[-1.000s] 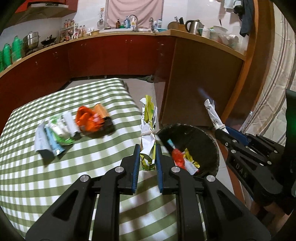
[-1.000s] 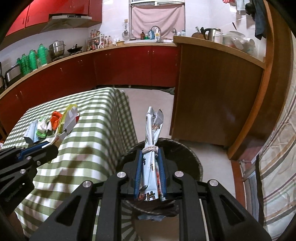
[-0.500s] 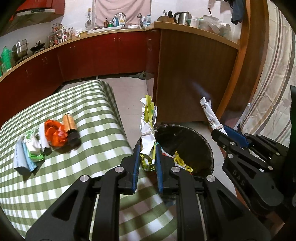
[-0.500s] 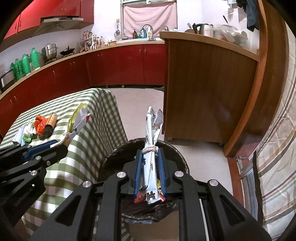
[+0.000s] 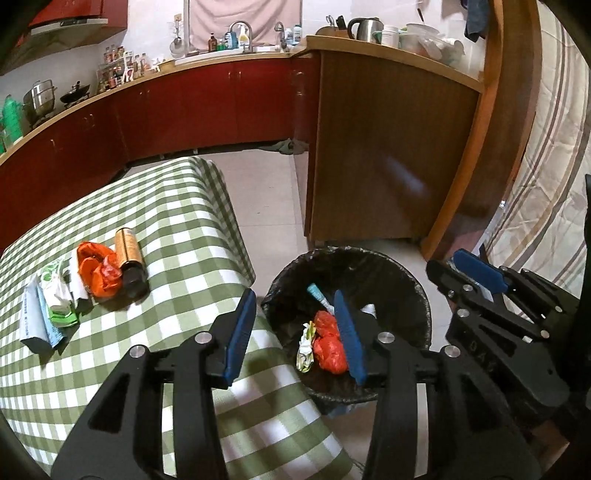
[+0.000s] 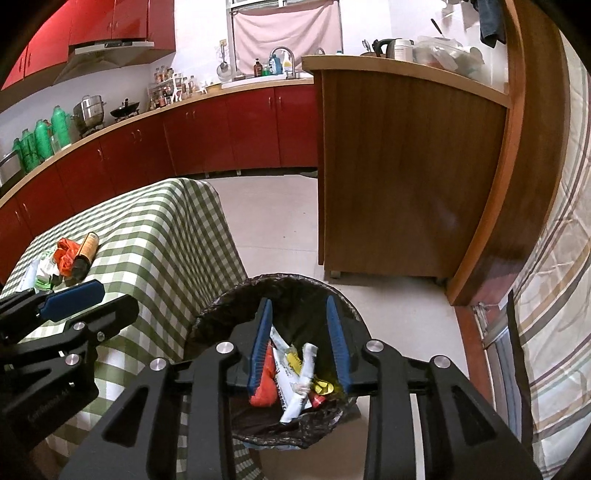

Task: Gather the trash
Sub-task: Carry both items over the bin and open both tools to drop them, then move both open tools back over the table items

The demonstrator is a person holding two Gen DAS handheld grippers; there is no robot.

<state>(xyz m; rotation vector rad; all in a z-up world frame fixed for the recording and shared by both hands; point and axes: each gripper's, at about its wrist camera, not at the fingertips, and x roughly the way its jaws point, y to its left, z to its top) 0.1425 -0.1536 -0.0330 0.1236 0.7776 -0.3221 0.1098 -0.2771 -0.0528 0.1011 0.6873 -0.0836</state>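
Wrappers dropped since earlier; left gripper [image 5: 293, 332] and right gripper [image 6: 299, 345] spread wide, empty, above trash bin [image 5: 406, 273].

Kitchen interior. Red base cabinets [image 6: 207, 133] under a wooden countertop [image 5: 225, 61] curve from 9 o'clock to 12 o'clock. Sink faucet [image 6: 282, 55] and pink curtain [image 6: 286, 35] at 12 o'clock. Brown wooden counter unit [image 6: 402, 184] at 2 o'clock. Pale tiled floor [image 6: 273, 225] at centre. Striped fabric [image 6: 554, 295] at 4 o'clock.
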